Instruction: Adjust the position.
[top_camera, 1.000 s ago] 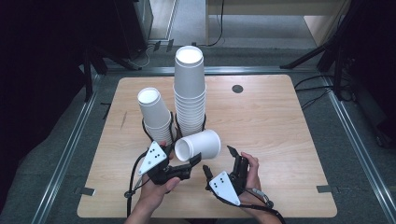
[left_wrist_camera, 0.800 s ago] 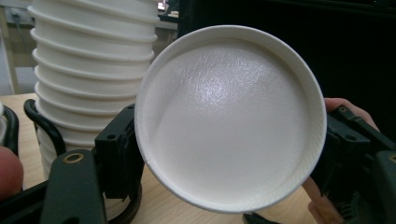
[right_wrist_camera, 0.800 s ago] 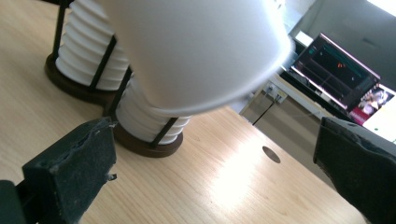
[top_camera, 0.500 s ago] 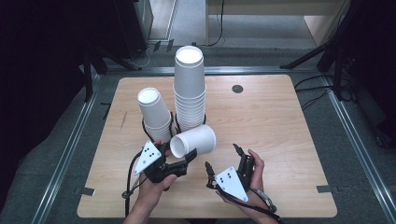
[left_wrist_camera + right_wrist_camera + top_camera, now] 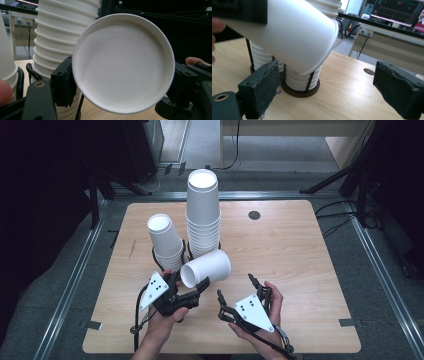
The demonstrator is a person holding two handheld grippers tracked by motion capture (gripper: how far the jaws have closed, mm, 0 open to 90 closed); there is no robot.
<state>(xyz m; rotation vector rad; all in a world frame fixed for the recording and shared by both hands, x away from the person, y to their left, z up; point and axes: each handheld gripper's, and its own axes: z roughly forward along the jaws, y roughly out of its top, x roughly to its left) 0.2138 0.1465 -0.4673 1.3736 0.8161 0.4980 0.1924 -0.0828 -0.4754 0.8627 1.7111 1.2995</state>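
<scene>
Clamping paper cup [image 5: 206,268] sideways: left gripper [image 5: 192,291]; right gripper [image 5: 235,294] spread empty; right gripper view reveals stack holder [image 5: 300,90].

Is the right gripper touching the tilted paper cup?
Apart. In the high view the right gripper sits open beside the cup with bare table between; the left gripper holds that cup.

cup stacks [image 5: 202,215] block left-centre, right tabletop [image 5: 300,250] open

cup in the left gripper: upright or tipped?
Tipped, roughly on its side. In the high view the cup lies sideways in the left gripper; the left gripper view faces its flat bottom, clamped between the jaws.
</scene>
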